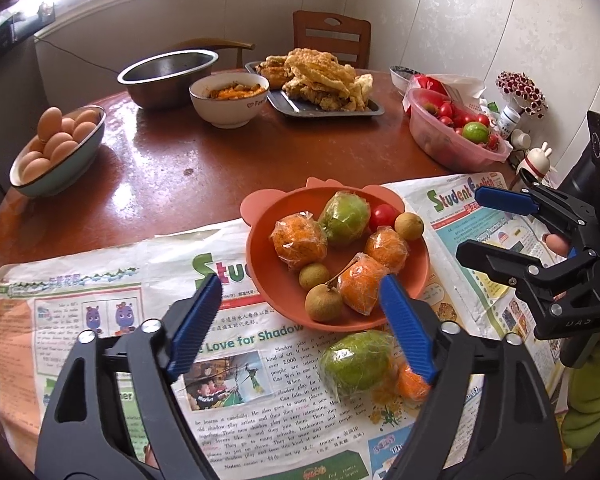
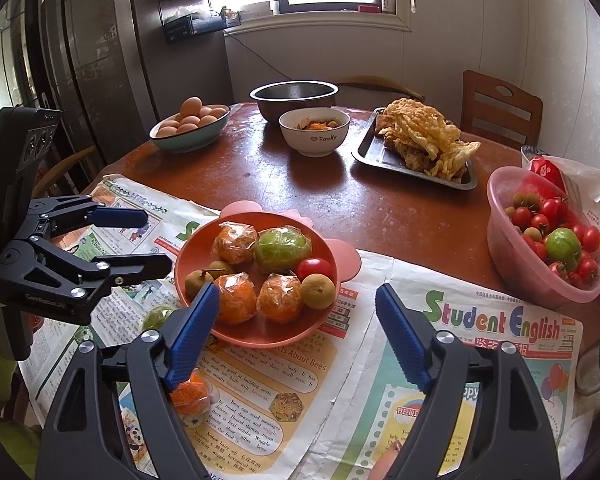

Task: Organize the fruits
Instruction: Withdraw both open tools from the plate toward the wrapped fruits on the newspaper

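An orange-pink plate point(image 1: 268, 268) point(image 2: 268, 332) on newspaper holds three wrapped oranges point(image 1: 299, 244), a wrapped green fruit point(image 1: 346, 218), a cherry tomato point(image 1: 382, 216) and three longans point(image 1: 324, 302). On the newspaper in front of the plate lie another wrapped green fruit point(image 1: 356, 364) point(image 2: 158, 316) and a wrapped orange point(image 1: 412, 386) point(image 2: 190, 394). My left gripper point(image 1: 304, 320) point(image 2: 156, 240) stands open above these two, holding nothing. My right gripper point(image 2: 298, 320) point(image 1: 472, 222) is open and empty over the plate's near right edge.
A pink basin point(image 2: 500, 216) of cherry tomatoes and a green fruit sits at the right. Farther back stand a bowl of eggs point(image 2: 188, 122), a steel bowl point(image 2: 294, 98), a white food bowl point(image 2: 314, 132) and a tray of fried food point(image 2: 420, 140). A wooden chair point(image 2: 500, 108) stands behind.
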`<state>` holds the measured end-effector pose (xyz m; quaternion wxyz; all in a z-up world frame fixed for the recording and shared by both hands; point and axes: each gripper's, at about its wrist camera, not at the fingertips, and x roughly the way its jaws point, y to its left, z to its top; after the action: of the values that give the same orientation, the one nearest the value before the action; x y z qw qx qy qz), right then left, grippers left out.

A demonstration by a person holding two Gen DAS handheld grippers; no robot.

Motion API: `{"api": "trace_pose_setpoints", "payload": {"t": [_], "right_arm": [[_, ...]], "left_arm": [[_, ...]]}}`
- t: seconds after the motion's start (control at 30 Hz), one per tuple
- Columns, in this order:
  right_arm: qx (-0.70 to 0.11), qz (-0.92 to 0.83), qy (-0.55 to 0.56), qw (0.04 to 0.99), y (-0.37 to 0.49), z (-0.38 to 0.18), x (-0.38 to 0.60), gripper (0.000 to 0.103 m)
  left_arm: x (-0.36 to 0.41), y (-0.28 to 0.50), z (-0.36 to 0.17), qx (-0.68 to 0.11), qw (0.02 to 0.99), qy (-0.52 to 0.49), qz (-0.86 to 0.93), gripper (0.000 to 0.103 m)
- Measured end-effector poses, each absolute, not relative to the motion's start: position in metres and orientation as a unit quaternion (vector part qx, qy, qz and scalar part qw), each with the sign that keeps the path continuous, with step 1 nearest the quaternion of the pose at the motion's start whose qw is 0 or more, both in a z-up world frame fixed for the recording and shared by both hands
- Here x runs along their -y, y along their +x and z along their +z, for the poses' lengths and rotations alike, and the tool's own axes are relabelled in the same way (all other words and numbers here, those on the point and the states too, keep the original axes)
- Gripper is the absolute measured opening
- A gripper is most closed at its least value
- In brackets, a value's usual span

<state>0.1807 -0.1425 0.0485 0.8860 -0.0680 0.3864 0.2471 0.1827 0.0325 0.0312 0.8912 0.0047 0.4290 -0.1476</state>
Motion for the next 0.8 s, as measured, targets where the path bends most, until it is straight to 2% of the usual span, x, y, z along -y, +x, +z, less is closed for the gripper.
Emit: {"api": "trace_pose_setpoints", "payload": {"t": [0.4, 0.8], "right_arm": [[-0.374, 0.253, -0.075, 0.889, 0.163, 0.061, 0.136, 0.089], [-0.367, 0.255, -0.077, 0.891, 0.145, 0.068, 0.132, 0.093]], "left_arm": [[-0.044, 0.166, 0.049, -0.411, 0.902, 0.005, -0.134, 0.092], [-0.044, 0.152, 0.053, -0.406, 0.904, 0.007, -0.131, 0.093]]}}
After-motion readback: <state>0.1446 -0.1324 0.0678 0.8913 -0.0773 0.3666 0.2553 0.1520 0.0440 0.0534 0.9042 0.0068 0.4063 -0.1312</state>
